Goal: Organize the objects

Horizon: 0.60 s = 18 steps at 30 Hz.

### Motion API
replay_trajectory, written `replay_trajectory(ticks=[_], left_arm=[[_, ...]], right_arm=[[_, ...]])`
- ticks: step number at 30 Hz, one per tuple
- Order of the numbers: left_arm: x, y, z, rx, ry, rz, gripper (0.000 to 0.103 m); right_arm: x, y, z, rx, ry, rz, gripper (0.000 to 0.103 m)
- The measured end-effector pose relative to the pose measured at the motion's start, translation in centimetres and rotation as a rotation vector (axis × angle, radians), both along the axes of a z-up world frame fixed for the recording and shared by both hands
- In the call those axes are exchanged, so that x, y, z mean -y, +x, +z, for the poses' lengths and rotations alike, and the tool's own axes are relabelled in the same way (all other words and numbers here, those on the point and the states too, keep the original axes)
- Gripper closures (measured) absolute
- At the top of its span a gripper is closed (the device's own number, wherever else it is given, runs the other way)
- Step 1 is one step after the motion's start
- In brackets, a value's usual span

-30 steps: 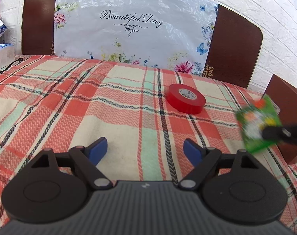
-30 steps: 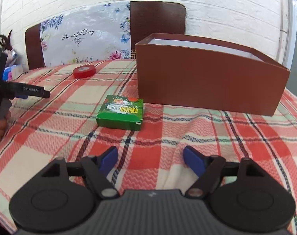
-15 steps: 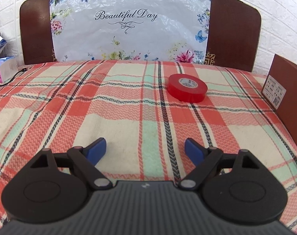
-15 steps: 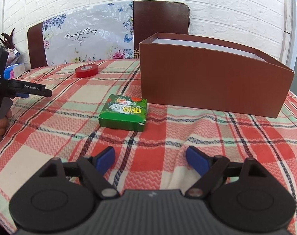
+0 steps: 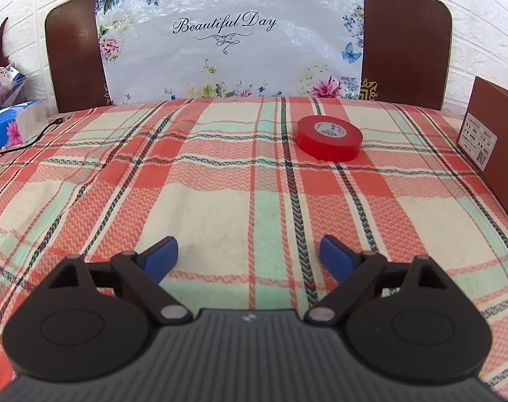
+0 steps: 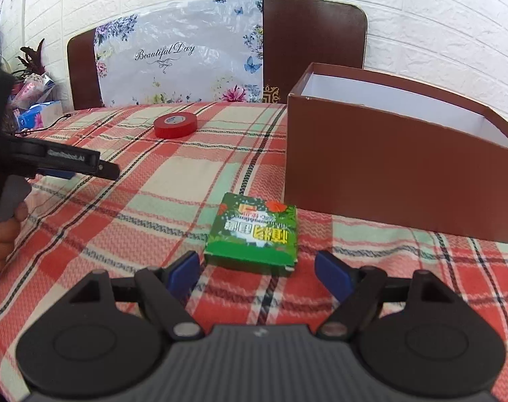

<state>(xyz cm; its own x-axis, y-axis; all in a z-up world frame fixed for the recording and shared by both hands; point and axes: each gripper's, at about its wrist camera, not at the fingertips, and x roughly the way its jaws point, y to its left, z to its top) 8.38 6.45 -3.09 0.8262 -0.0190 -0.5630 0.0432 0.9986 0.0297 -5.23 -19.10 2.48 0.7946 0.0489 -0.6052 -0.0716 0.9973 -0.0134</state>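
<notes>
A white brick wall (image 6: pixel 438 16) stands behind two dark wooden chair backs (image 6: pixel 314 40). A flowered plastic sheet (image 5: pixel 234 33) drapes one. A plaid cloth (image 5: pixel 220 184) covers the bench in bright light.

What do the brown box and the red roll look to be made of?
Brown box: likely cardboard, matte brown outside, white inside, with thin straight walls and a printed label on its end. Red roll: probably plastic adhesive tape, smooth and slightly glossy, wound around a labelled core.
</notes>
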Motion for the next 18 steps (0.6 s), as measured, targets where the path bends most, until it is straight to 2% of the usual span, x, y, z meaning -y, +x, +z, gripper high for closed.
replay_trajectory(ticks=[8,10,11,12,16,18], left_arm=[[-0.1,0.0,0.0,-0.003,-0.012,0.003,0.008],[-0.2,0.1,0.0,-0.003,-0.017,0.002,0.008],[-0.3,0.1,0.0,-0.003,-0.02,0.002,0.008],[-0.3,0.1,0.0,-0.003,-0.021,0.002,0.008],[-0.3,0.1,0.0,-0.004,-0.022,0.002,0.008],[-0.3,0.1,0.0,-0.004,-0.021,0.002,0.008]], right_arm=[[0.5,1.4,-1.3,-0.039,0.007,0.009,0.025],[0.0,1.3,-1.4,-0.032,-0.026,0.019,0.031],[-0.3,1.1,-1.3,-0.022,-0.038,0.034,0.039],[-0.6,0.9,-1.3,-0.009,-0.057,0.033,0.041],[-1.0,-0.9,-0.6,0.065,-0.099,-0.03,0.042],[-1.3,-2.8,0.7,0.157,-0.113,-0.044,0.042]])
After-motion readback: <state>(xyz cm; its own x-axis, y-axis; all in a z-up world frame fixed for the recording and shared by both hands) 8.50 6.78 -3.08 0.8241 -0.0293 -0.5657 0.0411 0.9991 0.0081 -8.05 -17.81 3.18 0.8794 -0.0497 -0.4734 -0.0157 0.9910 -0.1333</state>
